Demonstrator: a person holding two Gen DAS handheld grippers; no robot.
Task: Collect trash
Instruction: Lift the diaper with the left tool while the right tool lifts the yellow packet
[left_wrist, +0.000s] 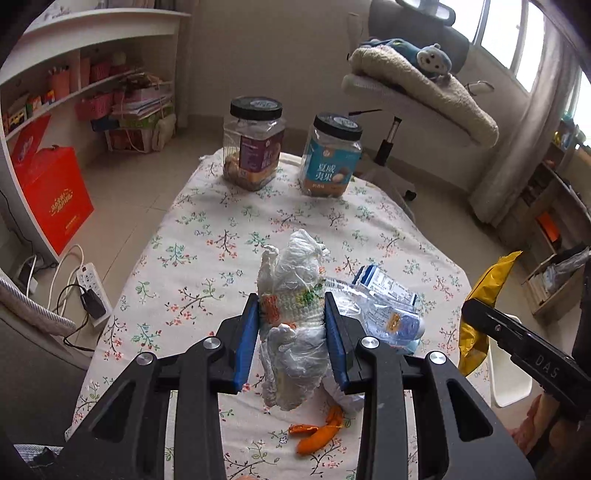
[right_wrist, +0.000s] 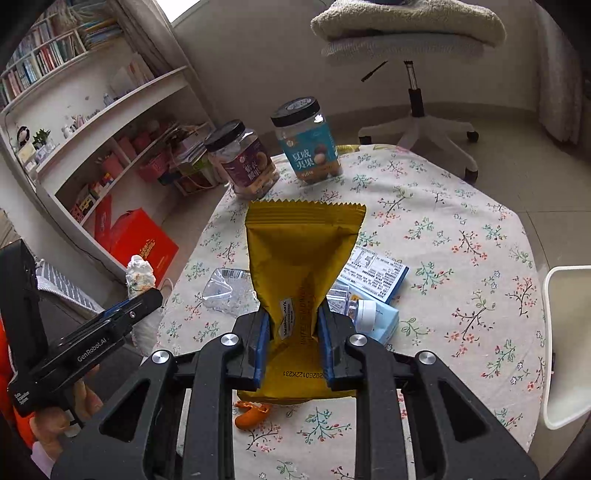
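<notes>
Plainly, the left gripper (left_wrist: 291, 321) has its blue pads pinched on a crumpled white plastic wad (left_wrist: 291, 295), with a band of pale crocheted knit showing orange and green patches right where the pads press. The wad's long axis runs along the fingers, one twisted end pointing away toward the far edge of the table (left_wrist: 207, 236) and the other hanging back between the jaws, lifted off the cloth. The right gripper (right_wrist: 292, 325) is clamped on a mustard-yellow snack wrapper (right_wrist: 303, 251) — long axis also along the fingers, its serrated sealed end pointing toward the far edge, the pouch flaring wide beyond the pads and squeezed narrow between them, a printed date code on the near part. Under both grippers, near the table's near edge, lie a crushed clear plastic bottle (left_wrist: 380, 310) with a blue label, a blue-and-white printed carton (right_wrist: 376, 277), a small white-capped bottle (right_wrist: 365, 310) and curls of orange peel (left_wrist: 317, 432). At the far edge stand two upright black-lidded jars side by side — a purple-labelled jar (left_wrist: 255, 147) and a teal-labelled jar (left_wrist: 332, 155). The table wears a cream floral cloth. Beyond it are tiled floor, a white swivel chair (left_wrist: 417, 107) with a fleecy cushion, curved white shelves (left_wrist: 74, 74) and a red gift box (left_wrist: 55, 199).
</notes>
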